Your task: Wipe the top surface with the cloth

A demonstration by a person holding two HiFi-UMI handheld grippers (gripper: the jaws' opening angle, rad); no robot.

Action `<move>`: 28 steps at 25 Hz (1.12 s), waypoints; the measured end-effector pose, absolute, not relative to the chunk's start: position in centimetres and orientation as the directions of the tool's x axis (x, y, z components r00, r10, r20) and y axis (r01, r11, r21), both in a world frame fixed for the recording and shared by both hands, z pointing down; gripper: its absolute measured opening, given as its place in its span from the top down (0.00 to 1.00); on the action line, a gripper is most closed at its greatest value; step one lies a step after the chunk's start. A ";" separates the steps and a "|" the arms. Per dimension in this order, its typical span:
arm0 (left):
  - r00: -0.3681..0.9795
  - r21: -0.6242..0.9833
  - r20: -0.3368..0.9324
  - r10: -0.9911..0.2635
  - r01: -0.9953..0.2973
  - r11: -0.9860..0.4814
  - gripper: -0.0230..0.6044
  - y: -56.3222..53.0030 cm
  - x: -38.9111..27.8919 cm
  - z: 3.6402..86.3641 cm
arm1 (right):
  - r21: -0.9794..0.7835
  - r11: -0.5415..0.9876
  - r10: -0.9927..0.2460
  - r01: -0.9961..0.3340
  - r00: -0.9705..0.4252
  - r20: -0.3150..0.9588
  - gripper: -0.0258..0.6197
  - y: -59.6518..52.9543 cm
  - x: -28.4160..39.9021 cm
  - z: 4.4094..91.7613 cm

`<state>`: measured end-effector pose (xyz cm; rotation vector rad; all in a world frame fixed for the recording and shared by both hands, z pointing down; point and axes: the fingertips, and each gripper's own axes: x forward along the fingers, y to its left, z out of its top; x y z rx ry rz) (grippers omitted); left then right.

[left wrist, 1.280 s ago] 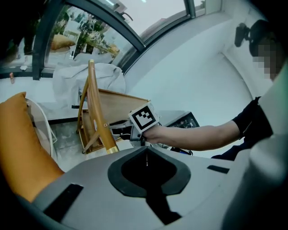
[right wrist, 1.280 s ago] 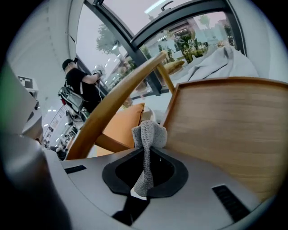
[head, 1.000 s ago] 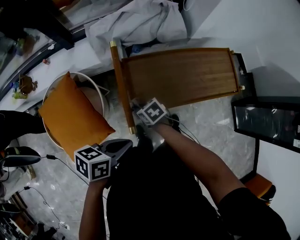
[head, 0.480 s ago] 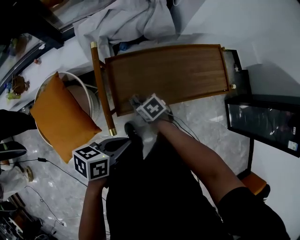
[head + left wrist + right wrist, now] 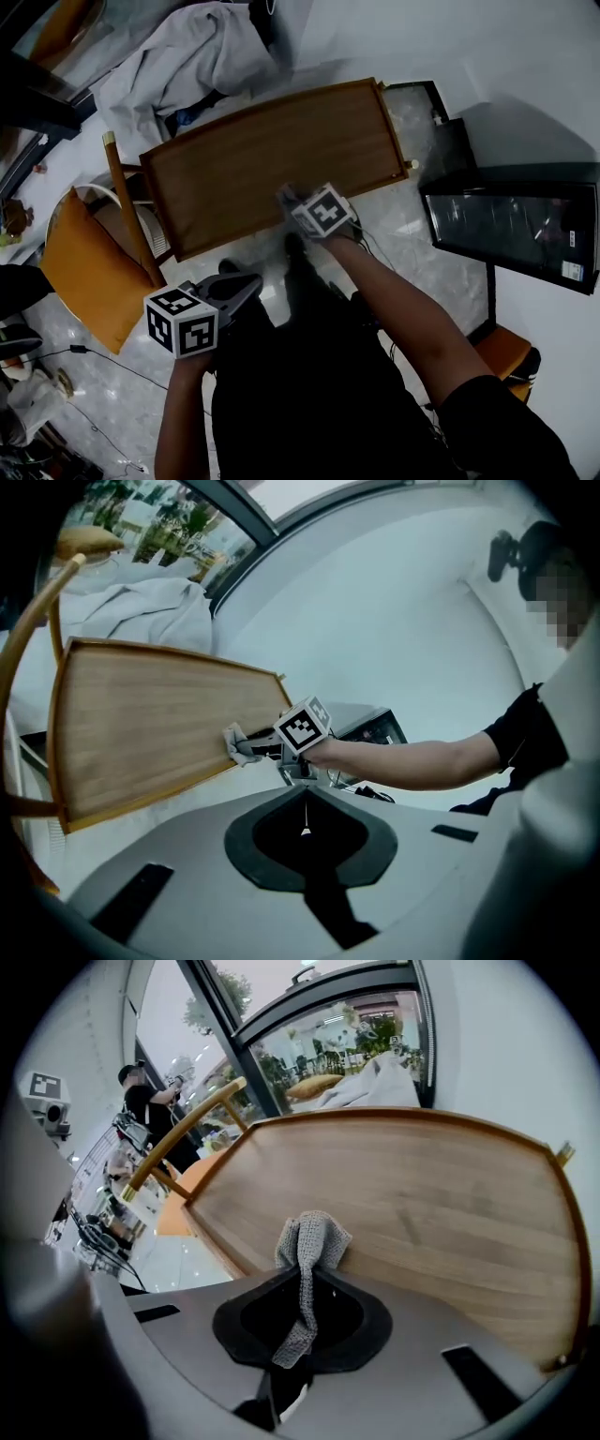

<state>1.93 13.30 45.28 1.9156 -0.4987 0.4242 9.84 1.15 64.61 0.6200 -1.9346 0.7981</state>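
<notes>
The cloth [image 5: 310,1238] lies on the table [image 5: 253,155] at its near edge, a cushion [image 5: 82,274] left, a cabinet [image 5: 511,225] right.

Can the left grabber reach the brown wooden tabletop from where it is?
Probably yes, with a reach forward. The left gripper, jaws shut and empty, hangs short of the brown wooden tabletop, and only pale floor shows between them. The right gripper is further along the edge.

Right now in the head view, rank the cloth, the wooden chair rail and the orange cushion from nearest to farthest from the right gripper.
1. Cloth: pinched in the right gripper, at the near edge of the wooden top.
2. Chair rail: off the top's left end.
3. Orange cushion: farther left, beyond the rail.
</notes>
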 end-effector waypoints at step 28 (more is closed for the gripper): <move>0.858 0.777 0.496 -0.134 -0.508 -0.372 0.95 12.3 13.0 45.7 | -0.045 0.364 -0.431 -0.930 -0.211 0.877 0.91 -7.3 36.2 62.2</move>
